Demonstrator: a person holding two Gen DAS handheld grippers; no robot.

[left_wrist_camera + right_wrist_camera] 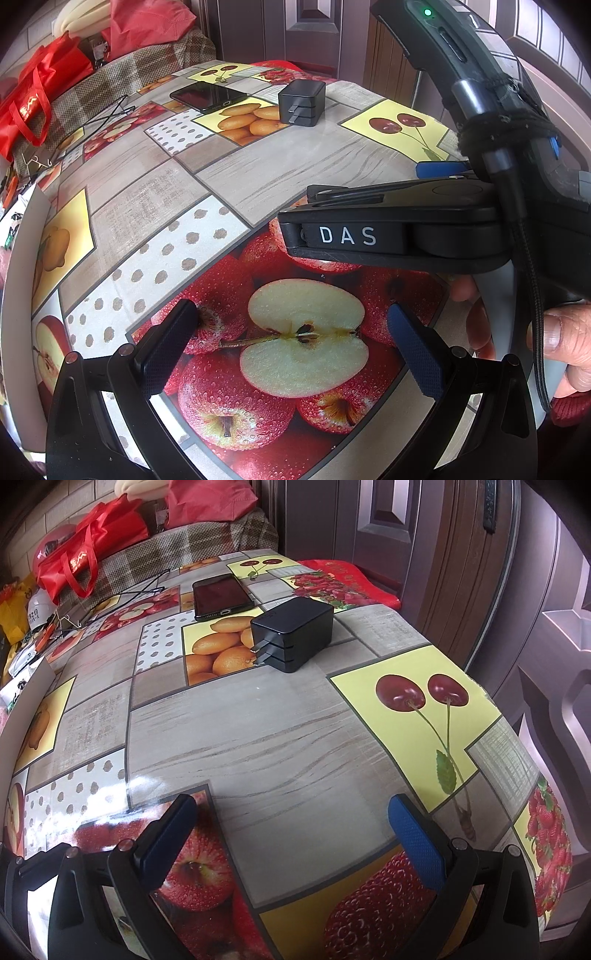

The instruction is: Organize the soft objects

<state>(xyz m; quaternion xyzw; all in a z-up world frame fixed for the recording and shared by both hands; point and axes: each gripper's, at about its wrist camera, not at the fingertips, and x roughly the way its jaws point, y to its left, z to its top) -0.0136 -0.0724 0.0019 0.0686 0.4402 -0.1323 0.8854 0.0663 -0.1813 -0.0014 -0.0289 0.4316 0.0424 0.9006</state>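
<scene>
Your left gripper (291, 343) and right gripper (291, 830) hover spread and empty over the fruit-print tablecloth (280, 738); soft red bags (88, 554) sit far back, beyond the charger (295, 635) and phone (221, 594).

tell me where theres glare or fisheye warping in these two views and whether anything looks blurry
Right wrist view: a white glare patch sits on the glossy tablecloth at lower left, and the door bows into a curve. Left wrist view: the tablecloth bulges like a dome, with dark vignette corners and only soft sheen. Both views are sharp on the phone and charger; the edges smear slightly.
</scene>
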